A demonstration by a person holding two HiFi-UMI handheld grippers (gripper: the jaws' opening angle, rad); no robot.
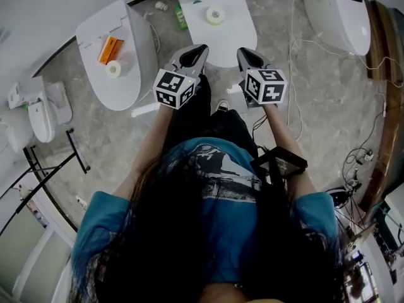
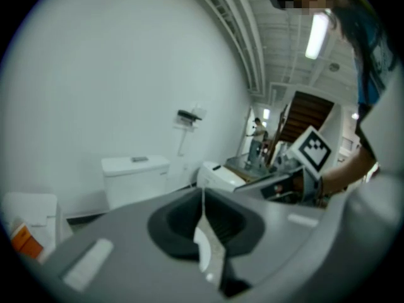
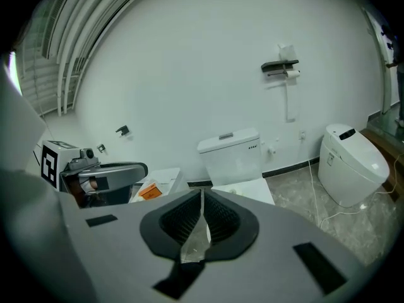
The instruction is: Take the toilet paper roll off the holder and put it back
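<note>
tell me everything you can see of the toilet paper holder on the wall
The toilet paper holder is a small dark bracket fixed high on the white wall, above and to the right of the toilet tank in the right gripper view. A small white roll seems to hang under its right end, a white object sits on top, and a pale strip runs down the wall beneath it. It is too small to tell its material.

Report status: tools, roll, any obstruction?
Left tool shut, empty. Right tool shut, empty. Roll on wall holder, far off. Toilet directly ahead of both tools.
</note>
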